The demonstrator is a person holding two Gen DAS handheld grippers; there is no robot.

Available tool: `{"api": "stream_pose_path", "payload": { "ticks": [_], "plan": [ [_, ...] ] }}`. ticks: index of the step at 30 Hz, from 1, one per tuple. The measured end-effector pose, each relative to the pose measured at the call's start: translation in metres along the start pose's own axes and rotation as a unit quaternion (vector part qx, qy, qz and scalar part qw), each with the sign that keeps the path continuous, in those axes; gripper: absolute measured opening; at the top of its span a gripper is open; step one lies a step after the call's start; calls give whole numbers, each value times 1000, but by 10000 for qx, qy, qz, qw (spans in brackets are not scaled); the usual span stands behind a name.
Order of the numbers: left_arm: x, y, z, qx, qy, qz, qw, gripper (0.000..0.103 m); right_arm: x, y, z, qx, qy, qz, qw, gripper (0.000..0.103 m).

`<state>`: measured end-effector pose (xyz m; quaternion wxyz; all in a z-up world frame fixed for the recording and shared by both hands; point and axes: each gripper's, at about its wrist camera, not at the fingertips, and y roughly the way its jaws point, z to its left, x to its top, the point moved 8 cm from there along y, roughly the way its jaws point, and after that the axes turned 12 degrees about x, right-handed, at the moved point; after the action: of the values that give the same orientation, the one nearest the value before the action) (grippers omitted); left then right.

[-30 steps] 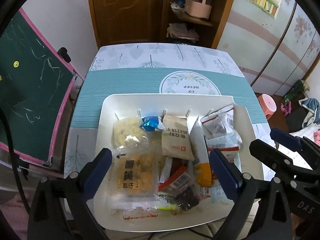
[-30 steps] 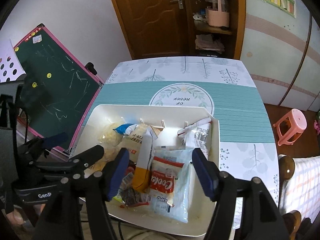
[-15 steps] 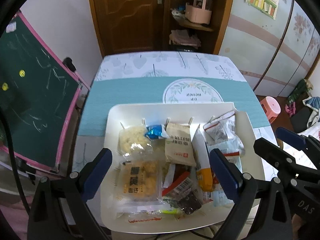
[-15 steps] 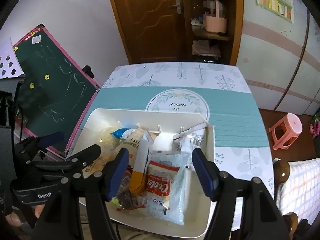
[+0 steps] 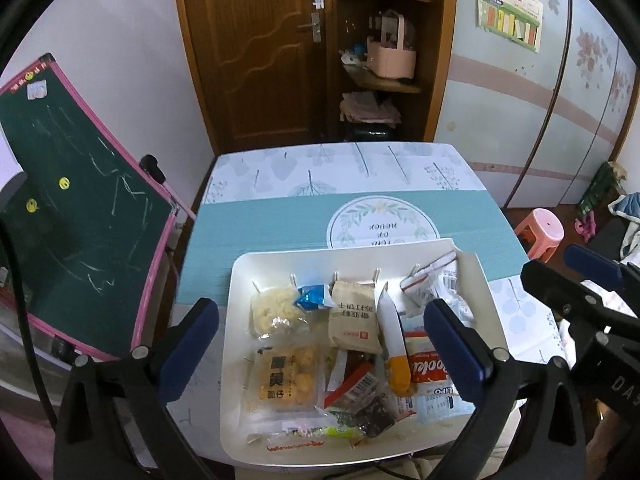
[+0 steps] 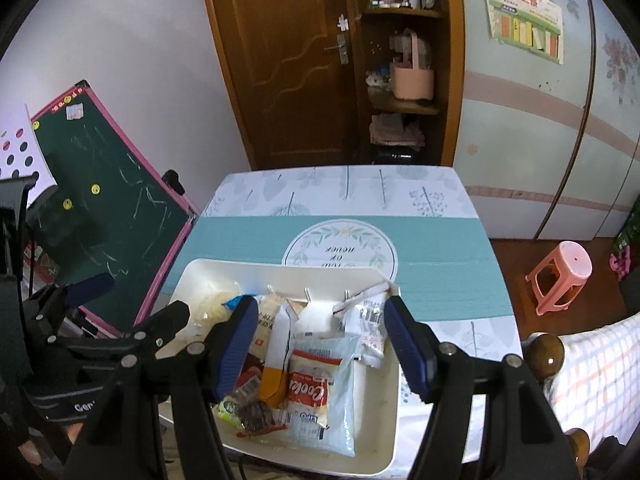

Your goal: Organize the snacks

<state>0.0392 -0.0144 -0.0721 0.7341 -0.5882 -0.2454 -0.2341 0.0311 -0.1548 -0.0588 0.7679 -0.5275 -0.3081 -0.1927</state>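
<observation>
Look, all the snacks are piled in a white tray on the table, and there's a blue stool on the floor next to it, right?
Almost. The snacks are piled in the white tray on the table, but the stool on the floor beside it is pink, not blue. The right wrist view shows it clearly, to the right of the table.

One white tray, one table, one pink stool, one chalkboard.
</observation>
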Motion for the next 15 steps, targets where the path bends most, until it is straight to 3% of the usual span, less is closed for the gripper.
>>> {"api": "stream_pose_path", "payload": {
  "ticks": [15],
  "plan": [
    [2,-2,3,152,-118,50,9998,102,0,-1,-1,22,19,1,10000,66]
  ]
}}
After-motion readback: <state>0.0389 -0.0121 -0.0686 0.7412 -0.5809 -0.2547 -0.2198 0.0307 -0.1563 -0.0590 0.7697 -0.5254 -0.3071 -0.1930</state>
